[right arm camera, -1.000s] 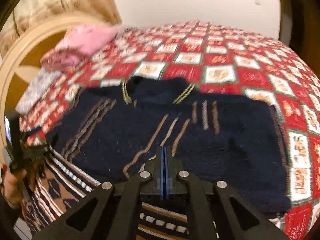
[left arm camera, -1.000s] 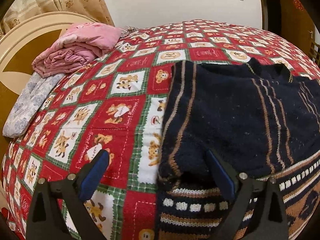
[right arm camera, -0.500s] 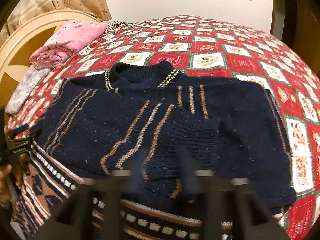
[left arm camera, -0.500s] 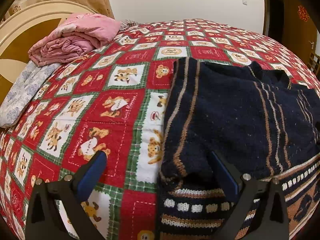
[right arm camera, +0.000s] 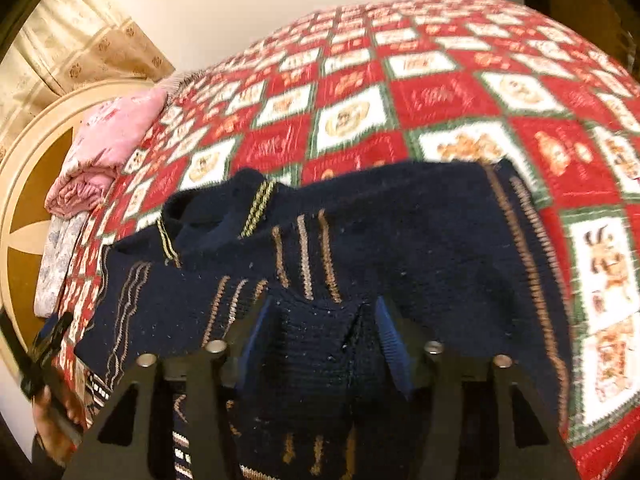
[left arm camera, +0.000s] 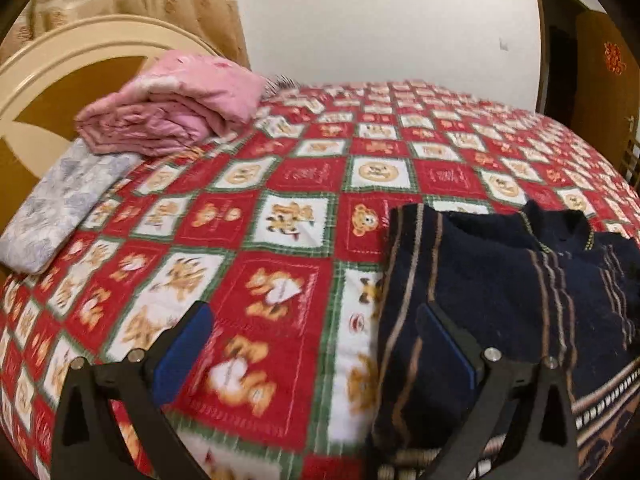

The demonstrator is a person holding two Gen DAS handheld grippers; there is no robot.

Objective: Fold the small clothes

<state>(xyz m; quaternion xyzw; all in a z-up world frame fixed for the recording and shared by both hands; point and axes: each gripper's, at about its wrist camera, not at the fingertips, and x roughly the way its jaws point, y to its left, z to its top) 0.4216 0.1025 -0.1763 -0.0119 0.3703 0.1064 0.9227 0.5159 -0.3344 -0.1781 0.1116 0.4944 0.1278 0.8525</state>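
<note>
Sweater (right arm camera: pixel 360 248) lay lower centre on quilt (right arm camera: pixel 440 96), sleeves folded in. Your right gripper (right arm camera: pixel 320 344) gaped, knit bunched between jaws, unclamped. Left gripper (left arm camera: pixel 312 344) wide, empty, straddling sweater's edge. Pinch hem corners evenly, lift toward collar.

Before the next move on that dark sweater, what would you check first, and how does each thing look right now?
1. Left gripper open and holding nothing: ok. Its fingers are spread wide, one over the bedspread, one over the sweater's edge.
2. Right gripper free of the sweater: cannot tell. The fingers are apart with knit bunched between them; whether they pinch it is unclear.
3. Sleeves folded inward over the body: ok, the navy panels lie across the chest.
4. Collar flat: not ok, it stands up and is rumpled.
5. Room on the bed for the fold: ok, the pink blanket lies apart near the headboard.
</note>
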